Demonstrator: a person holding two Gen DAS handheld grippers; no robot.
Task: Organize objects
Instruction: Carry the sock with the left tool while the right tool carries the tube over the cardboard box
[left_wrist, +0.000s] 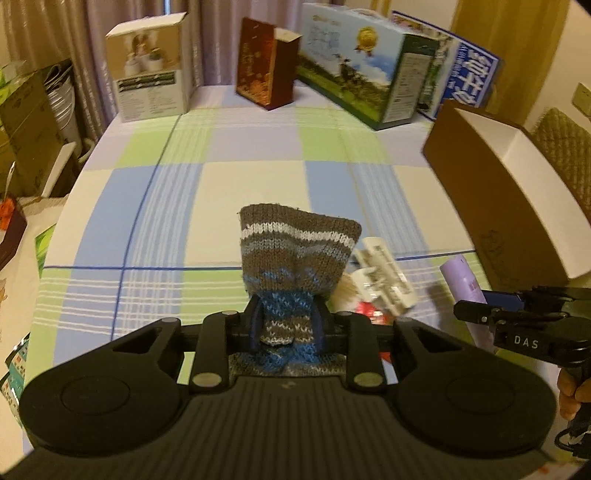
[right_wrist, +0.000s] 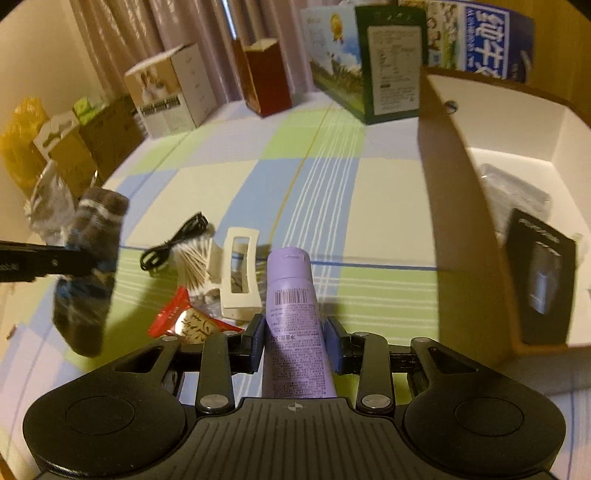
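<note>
My left gripper (left_wrist: 287, 328) is shut on a knitted brown, blue and white sock (left_wrist: 295, 251) and holds it up above the checked tablecloth. The sock also shows at the left of the right wrist view (right_wrist: 92, 266). My right gripper (right_wrist: 295, 339) is shut on a lilac tube (right_wrist: 291, 314), which lies along the fingers; it shows in the left wrist view (left_wrist: 463, 277) too. On the cloth lie a cream hair claw (right_wrist: 240, 273), cotton swabs (right_wrist: 194, 264), a black cable (right_wrist: 173, 243) and a red snack packet (right_wrist: 184, 321).
An open brown box (right_wrist: 461, 206) with a white inside stands at the right and holds a black package (right_wrist: 543, 280) and a clear bag. Several cartons (left_wrist: 151, 70) stand along the table's far edge. More boxes stand off the left edge.
</note>
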